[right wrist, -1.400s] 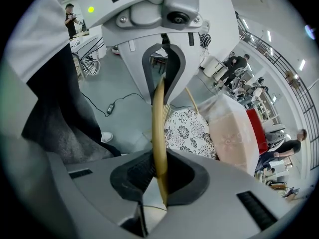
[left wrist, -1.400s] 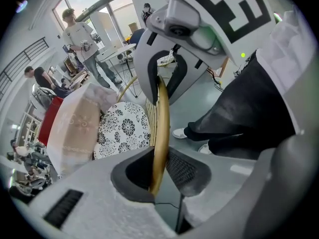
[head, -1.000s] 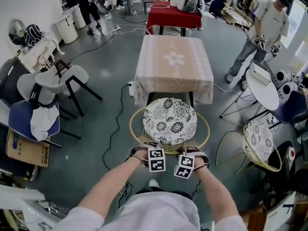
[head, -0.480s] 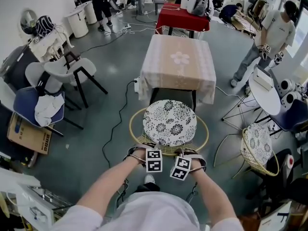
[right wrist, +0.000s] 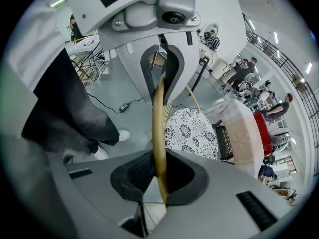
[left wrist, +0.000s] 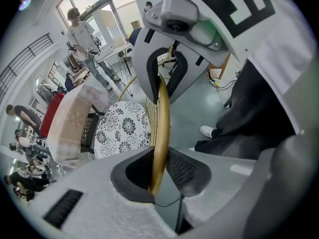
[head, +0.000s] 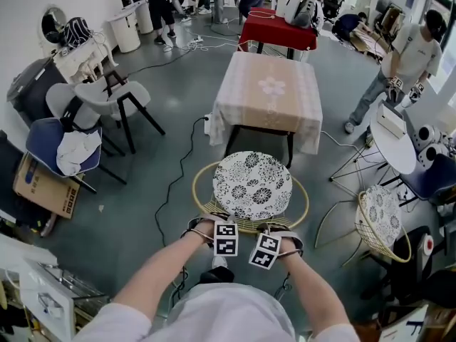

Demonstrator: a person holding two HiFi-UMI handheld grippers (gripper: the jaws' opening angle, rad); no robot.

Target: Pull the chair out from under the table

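Back toward me the chair [head: 251, 184] has slid, now just clear of the bench [head: 267, 95]. My left gripper [head: 211, 226] and right gripper [head: 276, 232] each have jaws clamped on its near rim [head: 246, 224].

The person's in a plain pale grey short-sleeved tee [head: 226, 312], dark baggy trousers [left wrist: 259, 118] and white shoes [left wrist: 208, 131]. The left gripper [left wrist: 155, 171] is a chunky light grey moulded plastic shell with two black pads [left wrist: 187, 169], cross-hatched on their faces, plus a dark slot [left wrist: 62, 208] cut into the body off to one side. The right gripper [right wrist: 158, 176] is the same build. Each one carries a white cube with black square markers [head: 226, 239] and has a round dark screw [right wrist: 172, 18] set into its head.
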